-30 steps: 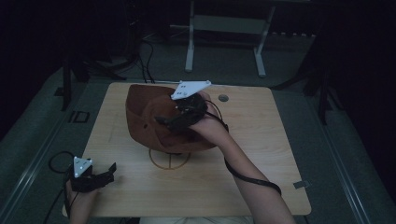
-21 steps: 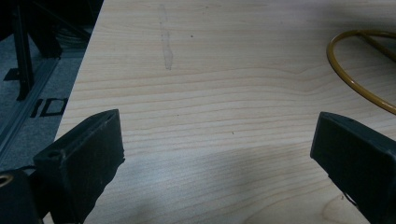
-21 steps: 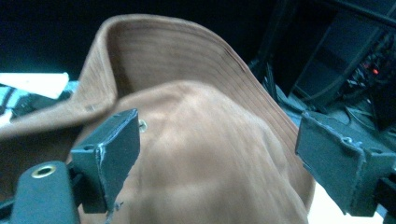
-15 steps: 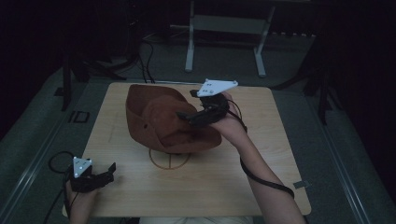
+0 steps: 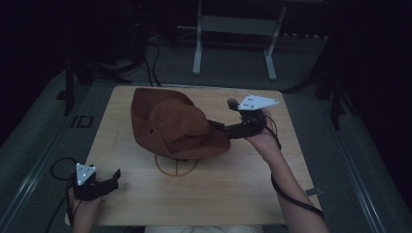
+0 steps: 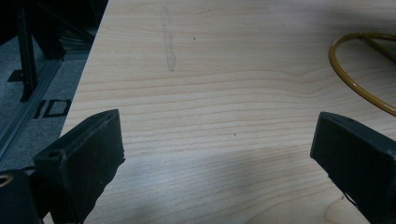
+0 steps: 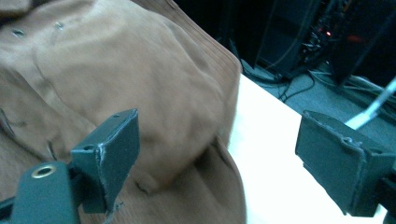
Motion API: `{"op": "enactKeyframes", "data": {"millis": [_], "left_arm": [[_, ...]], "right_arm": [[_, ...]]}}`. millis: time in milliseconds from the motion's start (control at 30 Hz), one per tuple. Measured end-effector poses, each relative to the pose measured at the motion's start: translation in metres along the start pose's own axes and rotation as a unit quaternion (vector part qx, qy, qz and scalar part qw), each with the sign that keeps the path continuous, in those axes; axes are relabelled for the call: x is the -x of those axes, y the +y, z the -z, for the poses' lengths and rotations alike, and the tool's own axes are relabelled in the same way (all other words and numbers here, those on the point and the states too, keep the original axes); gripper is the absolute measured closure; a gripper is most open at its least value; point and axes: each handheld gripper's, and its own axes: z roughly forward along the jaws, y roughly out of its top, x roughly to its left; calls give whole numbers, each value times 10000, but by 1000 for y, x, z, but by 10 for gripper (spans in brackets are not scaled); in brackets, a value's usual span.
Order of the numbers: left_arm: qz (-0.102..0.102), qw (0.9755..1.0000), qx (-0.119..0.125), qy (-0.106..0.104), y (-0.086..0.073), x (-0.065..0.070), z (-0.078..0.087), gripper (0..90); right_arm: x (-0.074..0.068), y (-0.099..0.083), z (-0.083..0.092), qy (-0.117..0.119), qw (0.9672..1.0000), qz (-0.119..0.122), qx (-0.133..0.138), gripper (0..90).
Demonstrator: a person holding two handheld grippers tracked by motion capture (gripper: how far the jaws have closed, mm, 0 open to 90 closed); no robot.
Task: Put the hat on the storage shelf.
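Observation:
A brown brimmed hat (image 5: 175,126) lies on the wooden table (image 5: 218,194), partly over a yellow ring mark (image 5: 176,166). My right gripper (image 5: 216,127) is at the hat's right brim, held by a hand from the right. In the right gripper view the hat (image 7: 116,84) spreads behind the left jaw and bare table behind the right one; the right gripper (image 7: 224,158) is open and grips nothing. Near the front left corner of the table my left gripper (image 5: 112,178) rests open. In its own view the left gripper (image 6: 217,158) has only bare wood between its jaws.
Part of the yellow ring mark (image 6: 359,70) shows at the right of the left gripper view. The table's left edge (image 6: 88,88) runs close to the left gripper. A metal stand (image 5: 233,29) and cables lie on the dark floor beyond the table.
My right gripper has drawn back to the right, from over the hat's crown to its right brim edge. The left gripper has stayed in place.

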Motion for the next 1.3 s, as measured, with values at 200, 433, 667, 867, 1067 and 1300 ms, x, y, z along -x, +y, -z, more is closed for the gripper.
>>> {"op": "enactKeyframes", "data": {"millis": [200,433,667,867,1067,1300], "left_arm": [[9,10000,-48,7,1,0,-1,34],[19,10000,-29,4,0,0,-1,33],[5,10000,-46,-5,1,0,-1,34],[66,10000,-35,-14,1,-1,-1,34],[45,10000,-58,1,1,-1,-1,34],[64,10000,-53,15,1,-1,-1,34]], "right_arm": [[13,-23,12,-201,9997,-133,-103,137],[27,-56,20,-425,9984,-327,-196,133],[35,-94,23,-637,9958,-578,-316,133],[39,-127,26,-913,9932,-662,-276,133],[40,-156,25,-904,9906,-889,-523,136],[40,-182,29,-1003,9849,-1161,-800,129]]}}
